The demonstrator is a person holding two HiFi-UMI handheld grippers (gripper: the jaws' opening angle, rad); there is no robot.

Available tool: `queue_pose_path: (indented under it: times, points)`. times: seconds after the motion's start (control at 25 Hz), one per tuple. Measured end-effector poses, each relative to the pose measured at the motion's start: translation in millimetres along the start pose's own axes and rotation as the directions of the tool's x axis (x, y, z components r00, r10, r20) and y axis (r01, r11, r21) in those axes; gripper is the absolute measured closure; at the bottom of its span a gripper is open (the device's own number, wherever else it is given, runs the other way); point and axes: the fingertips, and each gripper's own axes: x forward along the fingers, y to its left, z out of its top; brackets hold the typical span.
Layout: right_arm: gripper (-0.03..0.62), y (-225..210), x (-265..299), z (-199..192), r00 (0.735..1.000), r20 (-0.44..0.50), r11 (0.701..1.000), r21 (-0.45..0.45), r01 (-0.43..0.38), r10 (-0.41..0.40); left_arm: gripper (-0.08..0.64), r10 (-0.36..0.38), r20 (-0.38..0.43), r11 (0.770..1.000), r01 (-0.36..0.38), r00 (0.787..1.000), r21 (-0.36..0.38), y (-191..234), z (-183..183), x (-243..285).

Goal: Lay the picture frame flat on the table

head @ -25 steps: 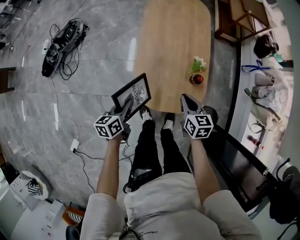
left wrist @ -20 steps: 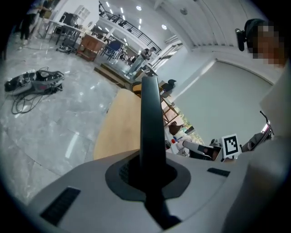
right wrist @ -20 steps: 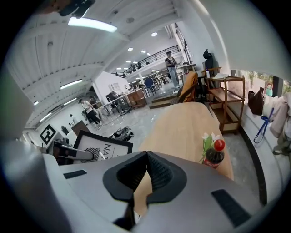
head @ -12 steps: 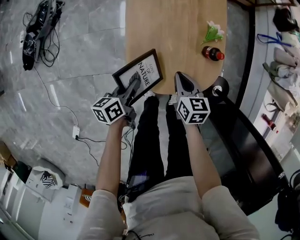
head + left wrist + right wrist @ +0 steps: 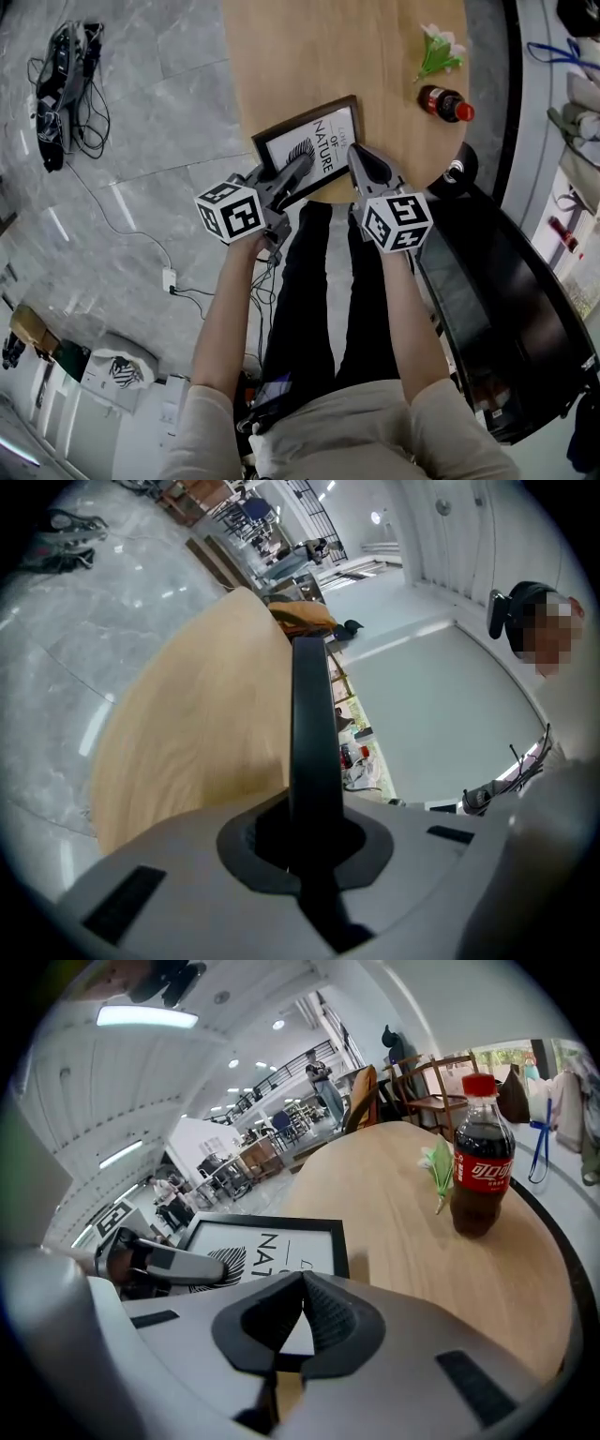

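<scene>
The left claw [image 5: 300,169] is clamped on the black edge of the picture frame [image 5: 312,150], which sits low over the near end of the wooden table [image 5: 375,47] at mid-frame; whether it rests on the wood I can't tell. The right claw [image 5: 360,159] is pinched closed on nothing, just beside the frame's right side. A cola bottle [image 5: 446,103] sits at upper right.

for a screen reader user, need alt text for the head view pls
Seen from above, the left gripper clamps a black picture frame at the near edge of a wooden table, the shut right gripper beside it. A cola bottle and a flower sprig sit farther back.
</scene>
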Motion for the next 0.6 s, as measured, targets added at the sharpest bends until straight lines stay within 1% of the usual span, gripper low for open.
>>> queue_pose_path:
  times: [0.12, 0.2, 0.32, 0.36, 0.48, 0.52, 0.6]
  points:
    - [0.56, -18.9, 14.0, -2.6, 0.999, 0.002, 0.999, -0.006, 0.042, -0.042, 0.532, -0.026, -0.029, 1.0, 0.026, 0.999, -0.007, 10.3, 0.1, 18.6]
    - [0.56, -28.0, 19.9, -5.8, 0.997, -0.002, 0.997, -0.005, 0.071, -0.071, 0.532, -0.042, -0.038, 0.999, 0.041, 0.998, -0.026, 14.3, -1.4, 24.8]
    - [0.56, -36.3, 26.5, -7.9, 0.995, -0.015, 0.995, -0.012, 0.1, -0.1, 0.532, -0.046, -0.057, 0.998, 0.043, 0.997, -0.052, 20.4, -1.9, 32.9]
    - [0.56, -37.7, 28.0, -9.4, 0.994, -0.023, 0.994, -0.021, 0.111, -0.111, 0.532, -0.036, -0.073, 0.999, 0.033, 0.997, -0.042, 22.4, -2.7, 35.3]
    - [0.56, -39.1, 32.3, -17.3, 0.989, -0.053, 0.989, -0.051, 0.136, -0.138, 0.531, 0.027, -0.14, 0.999, -0.022, 0.99, 0.038, 28.5, -7.6, 42.6]
    - [0.56, -39.9, 33.3, -18.8, 0.987, -0.059, 0.988, -0.058, 0.145, -0.148, 0.529, 0.039, -0.151, 0.998, -0.031, 0.988, 0.053, 29.0, -7.7, 45.2]
    - [0.56, -41.8, 33.8, -18.7, 0.984, -0.063, 0.985, -0.065, 0.162, -0.166, 0.529, 0.053, -0.158, 0.998, -0.045, 0.986, 0.053, 29.4, -5.7, 48.4]
